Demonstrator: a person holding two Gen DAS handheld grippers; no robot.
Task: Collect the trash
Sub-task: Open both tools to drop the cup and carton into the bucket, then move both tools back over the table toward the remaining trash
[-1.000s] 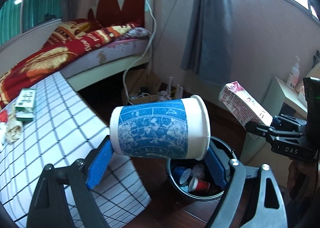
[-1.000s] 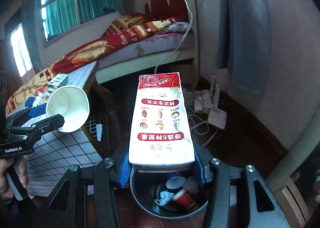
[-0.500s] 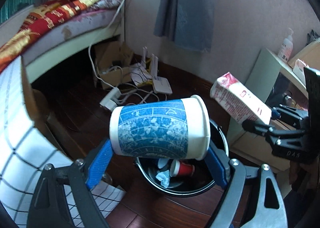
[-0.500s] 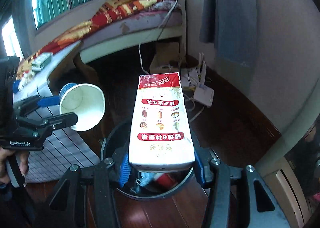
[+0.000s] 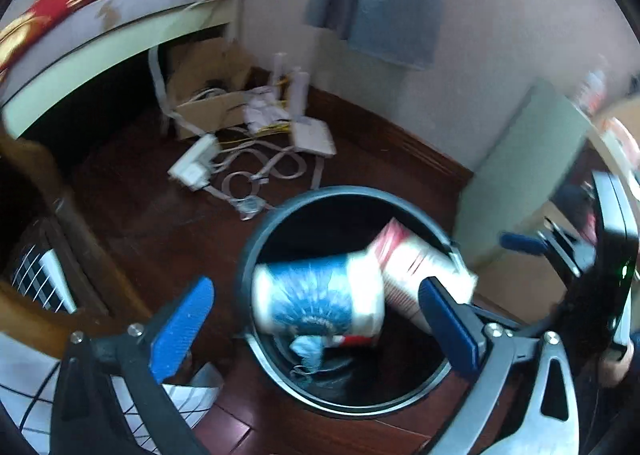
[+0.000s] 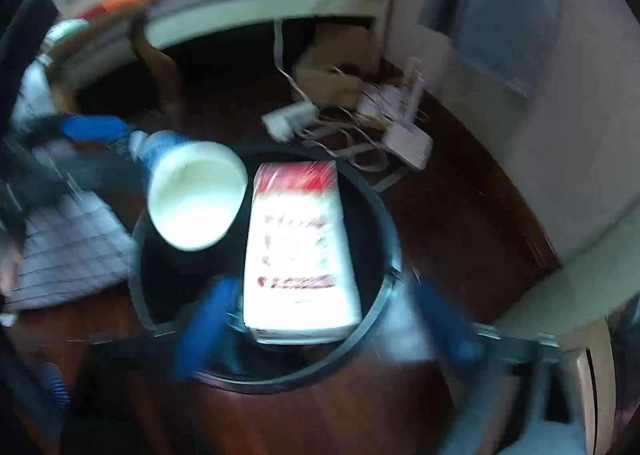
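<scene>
Both jaws just sprung wide: cup point(image 5: 316, 301) loose between left gripper point(image 5: 316, 327) pads, carton point(image 6: 300, 251) beyond right gripper point(image 6: 324, 331), lengthwise, over bin point(image 5: 256, 247).

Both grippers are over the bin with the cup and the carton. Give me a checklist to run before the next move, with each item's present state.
1. Left gripper jaws spread, just been opening: ok.
2. Paper cup free of the blue pads: ok.
3. Right gripper spread, just been opening: ok.
4. Milk carton clear of its pads: ok.
5. Both items over the trash bin mouth: ok.
6. Both landed inside: cannot tell, blurred.
</scene>
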